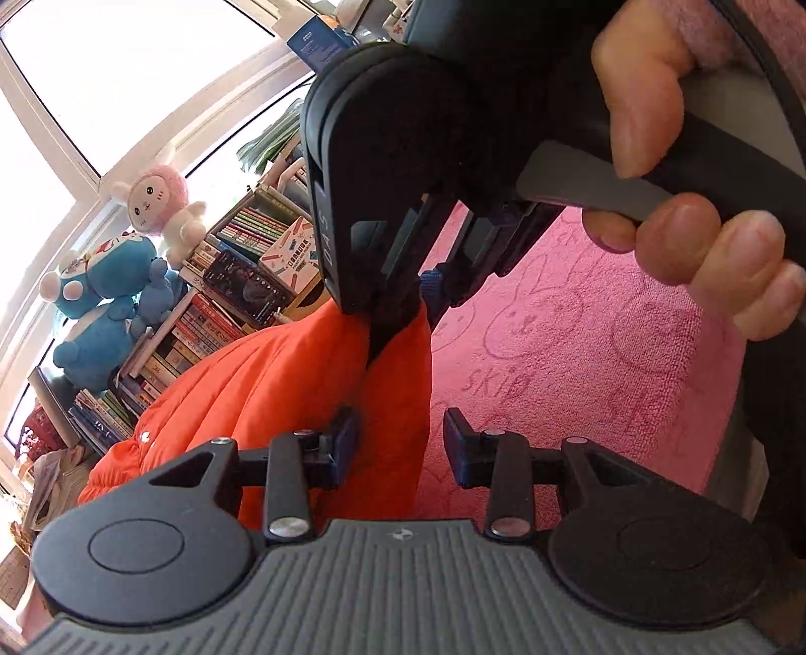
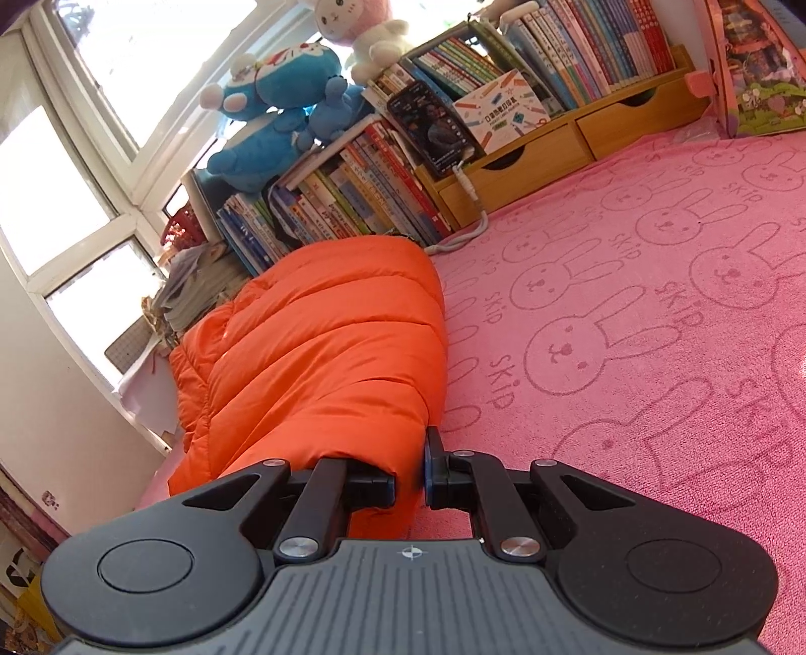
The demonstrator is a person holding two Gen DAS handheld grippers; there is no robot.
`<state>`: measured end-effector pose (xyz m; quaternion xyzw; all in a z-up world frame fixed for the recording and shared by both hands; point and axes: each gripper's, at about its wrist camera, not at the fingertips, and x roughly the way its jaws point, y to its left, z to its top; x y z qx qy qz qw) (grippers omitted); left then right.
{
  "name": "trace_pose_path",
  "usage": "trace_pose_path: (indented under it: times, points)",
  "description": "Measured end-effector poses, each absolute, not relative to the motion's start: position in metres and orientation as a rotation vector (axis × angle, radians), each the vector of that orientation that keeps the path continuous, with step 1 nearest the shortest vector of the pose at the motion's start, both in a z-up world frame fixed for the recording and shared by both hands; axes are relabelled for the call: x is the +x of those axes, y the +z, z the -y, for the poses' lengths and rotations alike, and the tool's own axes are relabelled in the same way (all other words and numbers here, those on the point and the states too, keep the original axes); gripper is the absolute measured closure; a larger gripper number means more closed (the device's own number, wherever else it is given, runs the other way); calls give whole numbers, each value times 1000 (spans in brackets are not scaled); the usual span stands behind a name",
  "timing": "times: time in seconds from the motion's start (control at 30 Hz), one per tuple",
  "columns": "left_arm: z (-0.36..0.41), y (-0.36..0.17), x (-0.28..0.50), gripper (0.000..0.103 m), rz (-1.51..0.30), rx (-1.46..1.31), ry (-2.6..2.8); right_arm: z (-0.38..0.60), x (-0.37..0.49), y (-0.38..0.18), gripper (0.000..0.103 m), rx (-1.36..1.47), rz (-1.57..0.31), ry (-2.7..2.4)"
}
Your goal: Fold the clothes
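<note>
Orange quilted puffer jacket (image 2: 322, 352) lies on the pink rabbit-print blanket (image 2: 629, 327) beside the book-filled wooden shelf (image 2: 579, 136); right gripper (image 2: 409, 483) pinches its edge, left gripper (image 1: 400, 448) hovers empty, jaws apart.

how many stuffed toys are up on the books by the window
3 in view: a pink-hooded white plush bunny on top; a large blue-and-white plush cat below it, nearer the window; a small all-blue plush figure beside the cat. Others may be hidden behind them.

"SKIP" repeated on pink blanket (image 2: 655, 312) (beside rabbit outlines).
</note>
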<state>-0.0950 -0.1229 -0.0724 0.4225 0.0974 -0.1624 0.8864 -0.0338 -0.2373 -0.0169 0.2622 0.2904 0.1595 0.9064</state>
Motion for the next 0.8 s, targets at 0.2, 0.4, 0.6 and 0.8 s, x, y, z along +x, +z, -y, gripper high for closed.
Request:
trace_pose_path:
  times: [0.2, 0.4, 0.6, 0.8]
  points:
    - [98, -84, -84, 87, -311, 917, -279, 225, -40, -12, 92, 405, -576, 278]
    - [54, -85, -91, 89, -382, 912, -225, 218, -50, -20, 92, 279, -572, 232]
    - [21, -88, -95, 89, -450, 937, -111, 210, -57, -25, 92, 197, -565, 229]
    - [-36, -68, -105, 86, -518, 901, 23, 201, -61, -26, 91, 120, -535, 237]
